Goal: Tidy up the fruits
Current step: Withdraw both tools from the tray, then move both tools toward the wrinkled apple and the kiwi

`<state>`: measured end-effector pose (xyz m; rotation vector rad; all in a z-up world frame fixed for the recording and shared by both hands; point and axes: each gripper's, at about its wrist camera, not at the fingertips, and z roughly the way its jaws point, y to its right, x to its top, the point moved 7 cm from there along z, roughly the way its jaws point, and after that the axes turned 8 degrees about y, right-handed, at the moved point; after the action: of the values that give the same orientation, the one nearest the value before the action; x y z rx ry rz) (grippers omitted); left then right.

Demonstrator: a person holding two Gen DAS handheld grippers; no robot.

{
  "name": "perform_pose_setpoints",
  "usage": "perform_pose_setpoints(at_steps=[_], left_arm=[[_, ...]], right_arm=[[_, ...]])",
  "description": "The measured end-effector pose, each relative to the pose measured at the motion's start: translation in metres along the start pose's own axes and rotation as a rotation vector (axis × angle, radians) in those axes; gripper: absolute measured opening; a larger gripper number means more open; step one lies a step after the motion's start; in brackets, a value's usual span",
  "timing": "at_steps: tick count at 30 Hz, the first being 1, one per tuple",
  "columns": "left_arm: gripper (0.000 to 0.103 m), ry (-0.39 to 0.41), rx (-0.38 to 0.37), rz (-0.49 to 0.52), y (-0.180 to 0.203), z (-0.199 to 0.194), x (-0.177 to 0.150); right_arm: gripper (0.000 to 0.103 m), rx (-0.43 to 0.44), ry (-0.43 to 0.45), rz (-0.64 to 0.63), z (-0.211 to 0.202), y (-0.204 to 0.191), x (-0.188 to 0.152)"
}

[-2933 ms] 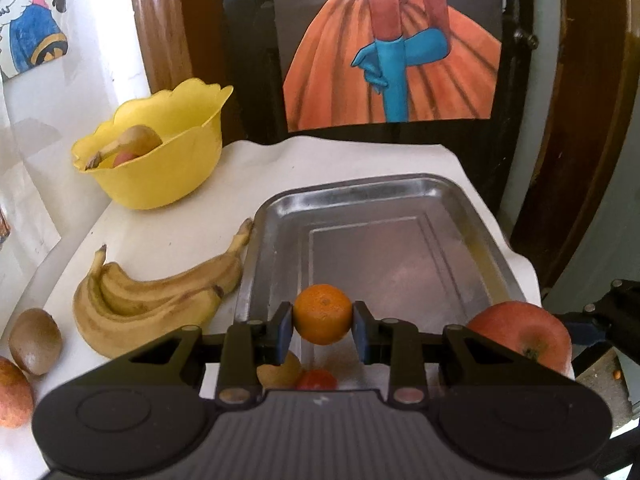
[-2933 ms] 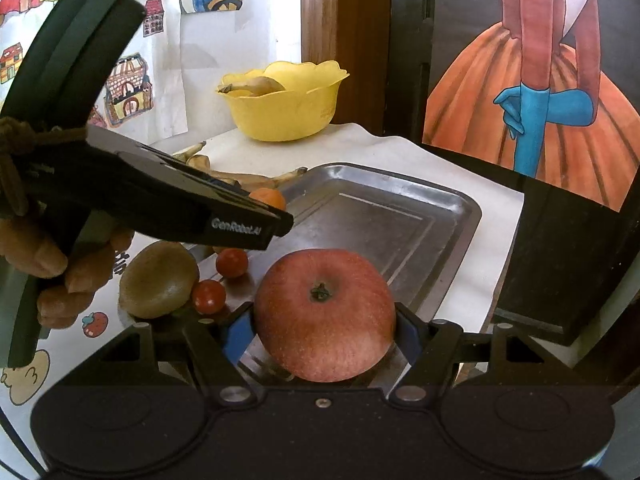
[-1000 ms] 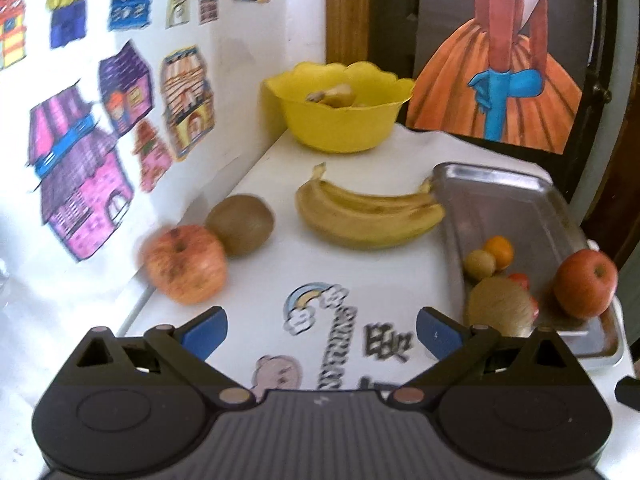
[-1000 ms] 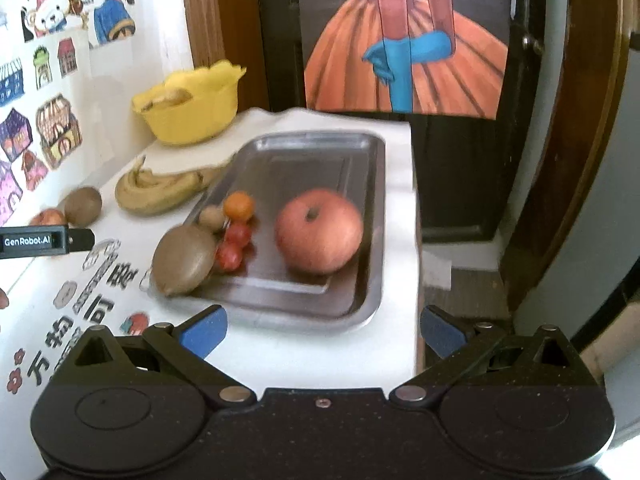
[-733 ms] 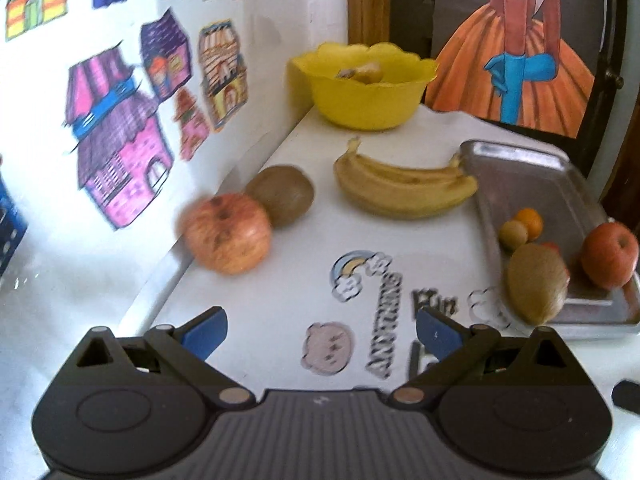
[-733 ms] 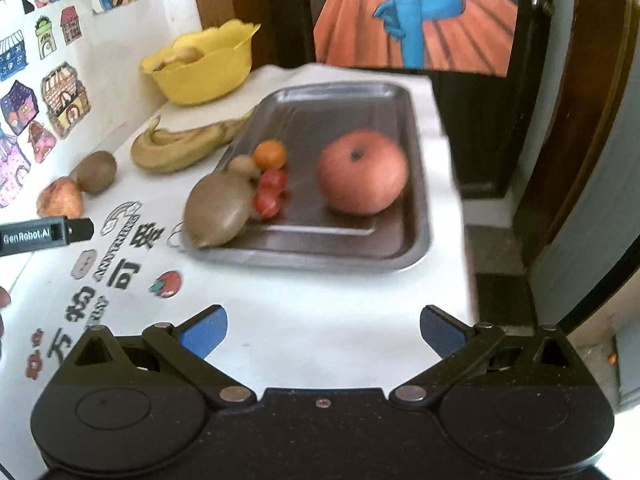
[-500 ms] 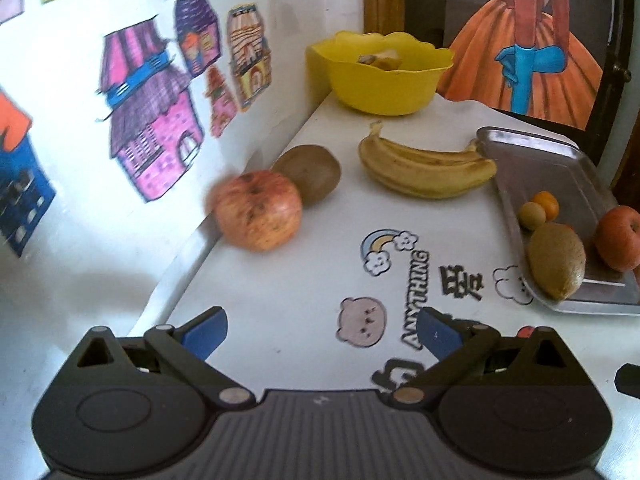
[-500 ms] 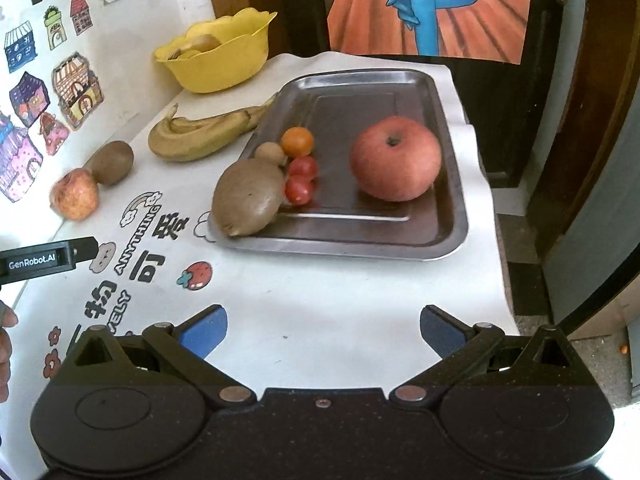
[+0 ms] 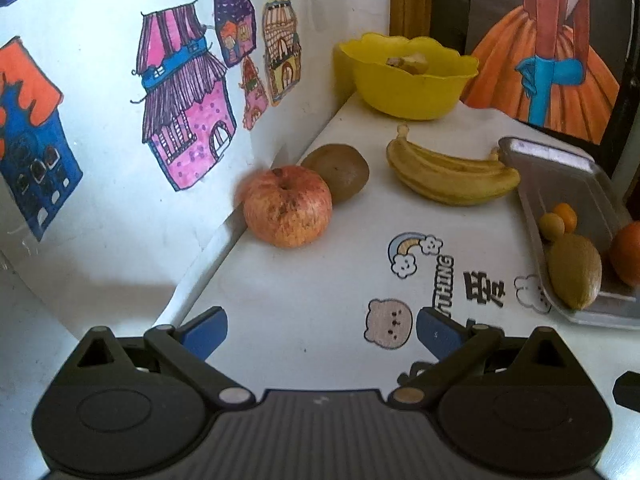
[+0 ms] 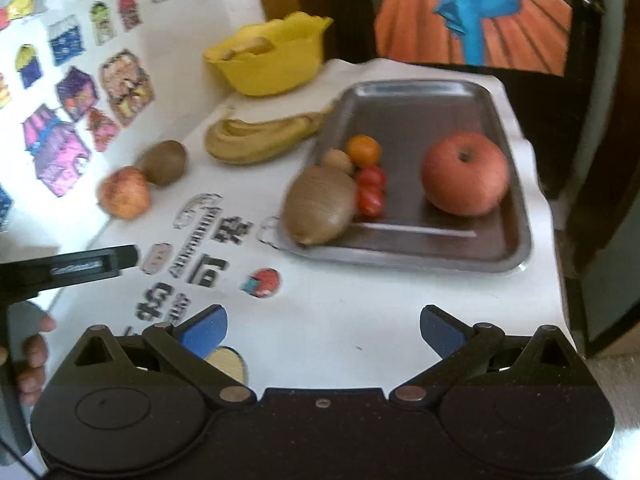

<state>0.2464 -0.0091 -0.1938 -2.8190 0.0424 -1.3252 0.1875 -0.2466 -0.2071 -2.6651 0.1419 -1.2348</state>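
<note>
A steel tray (image 10: 500, 216) on the right holds a big red apple (image 10: 466, 174), a brown oval fruit (image 10: 320, 204), an orange (image 10: 363, 151), a small tan fruit and two cherry tomatoes (image 10: 370, 190). Left of it on the white table lie bananas (image 9: 448, 178), a kiwi (image 9: 338, 172) and a second apple (image 9: 287, 206) against the wall. My left gripper (image 9: 320, 334) hangs open and empty, short of that apple. My right gripper (image 10: 322, 332) is open and empty too, above the table's near edge in front of the tray.
A yellow bowl (image 9: 408, 80) with fruit in it stands at the far end. The wall (image 9: 120, 120) with drawings closes the left side. Stickers (image 9: 448, 276) cover the table top. The table drops off right of the tray beside a dark door (image 10: 600, 120).
Both grippers let go of their fruit, the orange and the big apple, in the tray and drew back. My left one swung left toward the apple and kiwi by the wall.
</note>
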Motion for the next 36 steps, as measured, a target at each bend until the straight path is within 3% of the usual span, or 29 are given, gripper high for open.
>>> perform_pose_setpoints(at_steps=[5, 15, 22, 27, 32, 36], left_arm=[[0.102, 0.004, 0.004, -0.02, -0.005, 0.002, 0.001], [0.102, -0.027, 0.004, -0.085, -0.02, 0.006, -0.007], [0.102, 0.028, 0.004, -0.115, -0.013, 0.015, 0.004], [0.102, 0.082, 0.024, -0.074, -0.008, 0.025, 0.017], [0.102, 0.089, -0.006, -0.03, -0.002, 0.033, 0.02], [0.102, 0.099, 0.004, -0.014, 0.002, 0.04, 0.024]], right_arm=[[0.102, 0.056, 0.052, -0.066, 0.0, -0.014, 0.016], [0.102, 0.1, 0.061, -0.145, 0.023, -0.03, 0.037], [0.102, 0.117, 0.147, -0.284, 0.047, -0.031, 0.085], [0.102, 0.207, 0.152, -0.351, 0.07, -0.043, 0.111], [0.102, 0.242, 0.164, -0.556, 0.092, -0.071, 0.133], [0.102, 0.323, 0.144, -0.701, 0.106, -0.09, 0.146]])
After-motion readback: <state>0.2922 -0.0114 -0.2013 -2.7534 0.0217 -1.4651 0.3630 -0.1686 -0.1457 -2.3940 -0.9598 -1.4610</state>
